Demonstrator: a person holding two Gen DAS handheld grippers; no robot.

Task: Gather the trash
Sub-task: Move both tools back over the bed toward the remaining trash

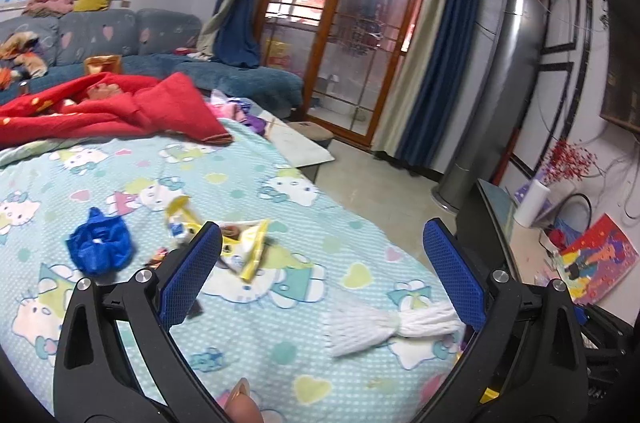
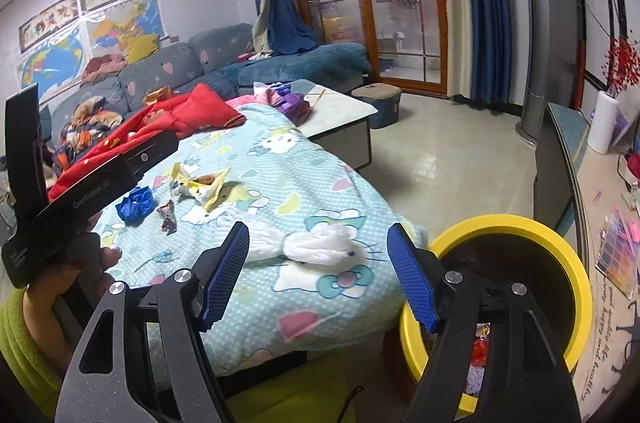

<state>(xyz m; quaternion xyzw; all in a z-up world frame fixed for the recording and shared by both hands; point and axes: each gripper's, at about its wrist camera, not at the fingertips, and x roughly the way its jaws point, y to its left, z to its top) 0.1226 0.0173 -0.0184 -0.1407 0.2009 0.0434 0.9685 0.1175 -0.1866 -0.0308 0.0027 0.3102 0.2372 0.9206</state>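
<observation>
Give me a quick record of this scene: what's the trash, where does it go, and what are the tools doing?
surface: blanket
trash: blue bag, yellow wrapper, white tassel, dark wrapper
bin: yellow bin, beside the blanket's edge
left tool: open, empty
right tool: open, empty

Clearance over the blanket-covered table
Open patterned blanket [image 2: 304, 307] lies ahead; crumpled white tissue [image 2: 316, 243], yellow wrappers [image 2: 204, 189], blue plastic wad [image 2: 136, 205] obstruct; yellow-rimmed bin [image 2: 576, 263] flanks right.
</observation>
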